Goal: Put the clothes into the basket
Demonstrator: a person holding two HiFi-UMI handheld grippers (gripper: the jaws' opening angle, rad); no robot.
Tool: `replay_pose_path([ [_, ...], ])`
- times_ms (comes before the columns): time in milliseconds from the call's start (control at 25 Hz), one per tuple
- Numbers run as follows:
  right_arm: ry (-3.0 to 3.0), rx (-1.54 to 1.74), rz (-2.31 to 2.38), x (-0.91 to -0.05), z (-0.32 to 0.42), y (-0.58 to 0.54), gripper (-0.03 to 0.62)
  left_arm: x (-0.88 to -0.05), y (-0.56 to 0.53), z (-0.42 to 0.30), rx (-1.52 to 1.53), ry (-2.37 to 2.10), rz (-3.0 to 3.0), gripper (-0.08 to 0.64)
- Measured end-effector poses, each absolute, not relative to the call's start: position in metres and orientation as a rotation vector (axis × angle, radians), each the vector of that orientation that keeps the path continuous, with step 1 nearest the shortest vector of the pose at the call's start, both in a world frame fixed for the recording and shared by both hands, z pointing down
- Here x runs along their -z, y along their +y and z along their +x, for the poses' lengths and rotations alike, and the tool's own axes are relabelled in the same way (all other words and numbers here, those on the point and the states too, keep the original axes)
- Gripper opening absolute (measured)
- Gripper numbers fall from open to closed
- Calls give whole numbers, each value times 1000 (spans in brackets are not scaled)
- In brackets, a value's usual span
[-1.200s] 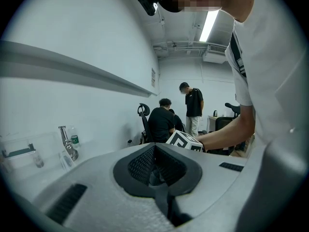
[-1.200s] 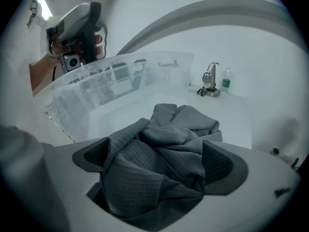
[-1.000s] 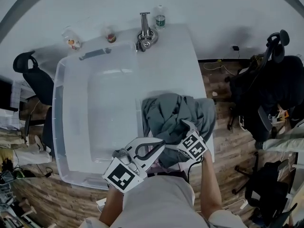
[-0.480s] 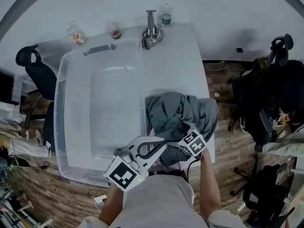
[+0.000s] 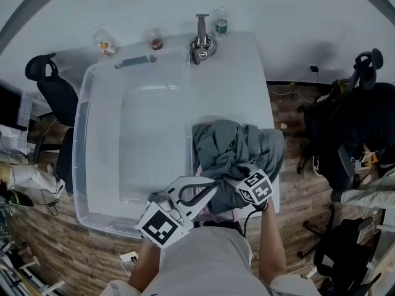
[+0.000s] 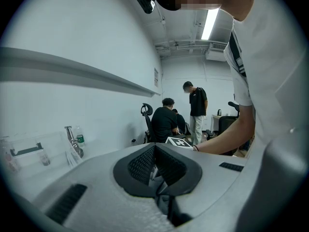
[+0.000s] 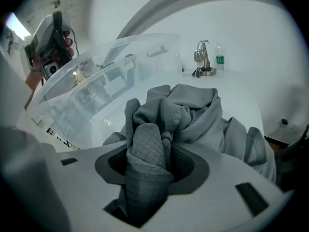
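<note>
A white counter [image 5: 241, 73] fills the middle of the head view. On its left half sits a large clear plastic basket [image 5: 79, 159], with nothing visible inside it.

A crumpled grey garment [image 5: 237, 150] lies on the counter at the lower centre-right of the frame, with its left edge just beside the basket's right wall.

The right tool [image 7: 149, 153] sits at the garment's near edge. Its jaws have just been closing and are now clamped on a raised fold of the grey fabric, which bunches up between the pads. The left tool [image 6: 155, 153] is at the lower centre of the frame, near the basket's bottom-right corner. Its jaws are together and hold nothing.

The step in hand appears to be lifting the garment. Only one fold is pinched, so most of the cloth will likely hang below the grip. The lift should go high enough for the trailing fabric to clear the basket's wall before it moves left in the frame. The free left tool could gather the loose part. It seems best to let go only once the bulk is over the basket's inside.
</note>
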State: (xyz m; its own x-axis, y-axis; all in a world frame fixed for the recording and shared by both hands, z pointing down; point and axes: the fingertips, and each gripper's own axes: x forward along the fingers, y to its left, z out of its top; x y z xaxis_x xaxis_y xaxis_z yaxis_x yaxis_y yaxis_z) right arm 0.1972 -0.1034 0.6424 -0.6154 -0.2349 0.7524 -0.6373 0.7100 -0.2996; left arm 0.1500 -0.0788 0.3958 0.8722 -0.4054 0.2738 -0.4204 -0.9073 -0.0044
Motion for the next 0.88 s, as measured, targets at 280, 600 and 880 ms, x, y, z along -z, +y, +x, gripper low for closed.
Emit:
replay_pose_path([
  [280,-2268,-751,710,-617,203,-103,164,-386,-75,145,-421,-733,3000,5],
  [600,-2433,-756,748,-556,206,-110,163,-374,-72,136,-412,-853,2994,5],
  [880,-2580,-714,770,-491,194,-121,163,-360,-65,125,-396,-925,3007,5],
])
